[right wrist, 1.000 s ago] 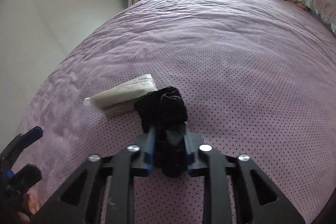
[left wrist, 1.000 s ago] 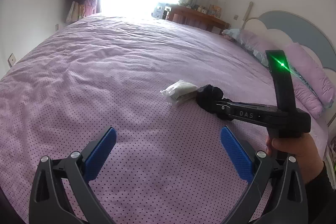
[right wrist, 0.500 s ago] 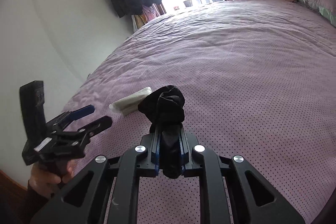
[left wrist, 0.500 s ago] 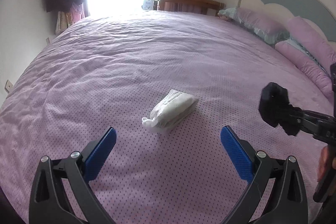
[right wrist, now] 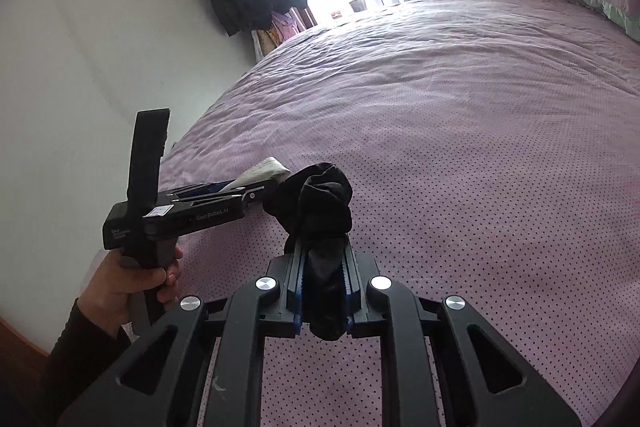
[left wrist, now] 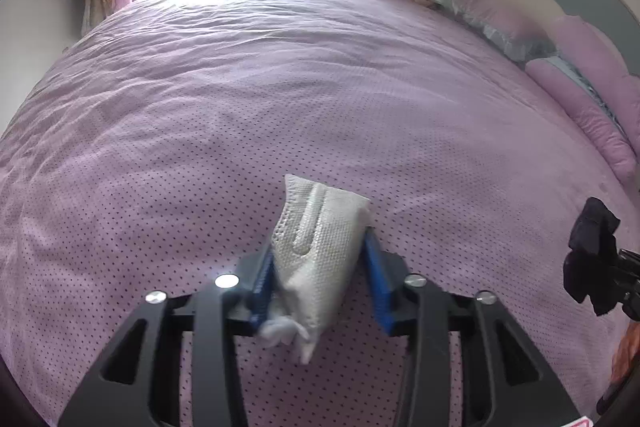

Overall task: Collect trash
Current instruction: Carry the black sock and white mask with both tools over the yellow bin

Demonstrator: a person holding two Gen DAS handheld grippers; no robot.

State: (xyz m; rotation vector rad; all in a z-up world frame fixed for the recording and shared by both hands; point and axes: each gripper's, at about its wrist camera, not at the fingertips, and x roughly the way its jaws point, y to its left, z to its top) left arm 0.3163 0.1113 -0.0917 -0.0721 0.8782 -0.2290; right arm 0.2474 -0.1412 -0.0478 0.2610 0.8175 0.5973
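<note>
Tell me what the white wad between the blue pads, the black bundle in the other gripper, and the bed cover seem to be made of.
White crumpled wad: likely tissue paper, matte, with an embossed dimple pattern.
Black bunched bundle: looks like soft knit cloth or thin plastic film; limp folds, slight sheen, so uncertain.
Lilac dotted bed cover: woven cotton-like fabric, matte, with fine wrinkles and printed dark dots.

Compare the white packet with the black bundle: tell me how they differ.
The white packet is pale, flat and dimpled; the black bundle is dark, soft and bunched. The packet sits in the left tool, whose jaws are closing on it; the bundle is clamped in the shut right tool. Both are held over the purple bedspread.
</note>
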